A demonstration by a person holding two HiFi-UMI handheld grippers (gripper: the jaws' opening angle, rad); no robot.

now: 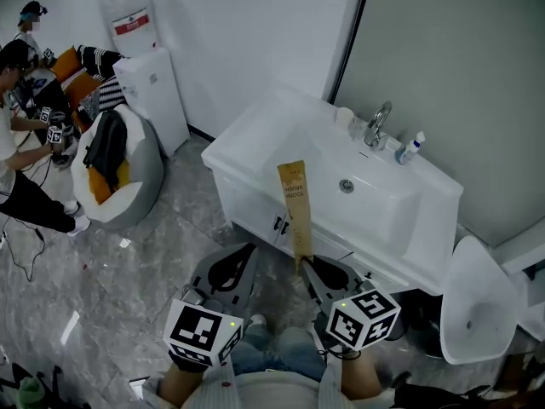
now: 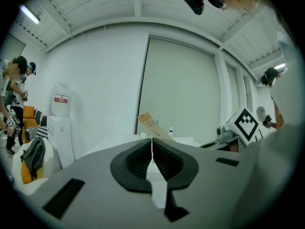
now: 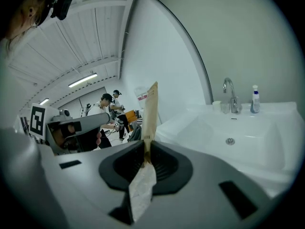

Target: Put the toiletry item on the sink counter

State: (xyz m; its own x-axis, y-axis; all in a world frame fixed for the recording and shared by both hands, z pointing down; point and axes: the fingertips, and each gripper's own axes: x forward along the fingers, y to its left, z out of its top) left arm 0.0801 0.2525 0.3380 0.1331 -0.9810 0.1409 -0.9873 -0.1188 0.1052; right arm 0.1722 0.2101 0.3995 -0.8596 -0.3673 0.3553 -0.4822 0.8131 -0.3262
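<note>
Tan packet (image 1: pixel 294 204) stands upright, pinched in the right claw (image 1: pixel 307 263), near the white sink worktop (image 1: pixel 254 136); left claw (image 1: pixel 244 256) clenched, empty.

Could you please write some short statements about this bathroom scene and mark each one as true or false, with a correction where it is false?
1. The right gripper grips a long tan packet. True.
2. The packet lies on the sink counter. False: it sticks up from the right gripper's jaws, off the counter.
3. The left gripper has its jaws wide apart. False: they are together, with nothing between them.
4. A small bottle stands beside the faucet. True.
5. The water dispenser stands right of the sink in the head view. False: it stands to the left, against the wall.
</note>
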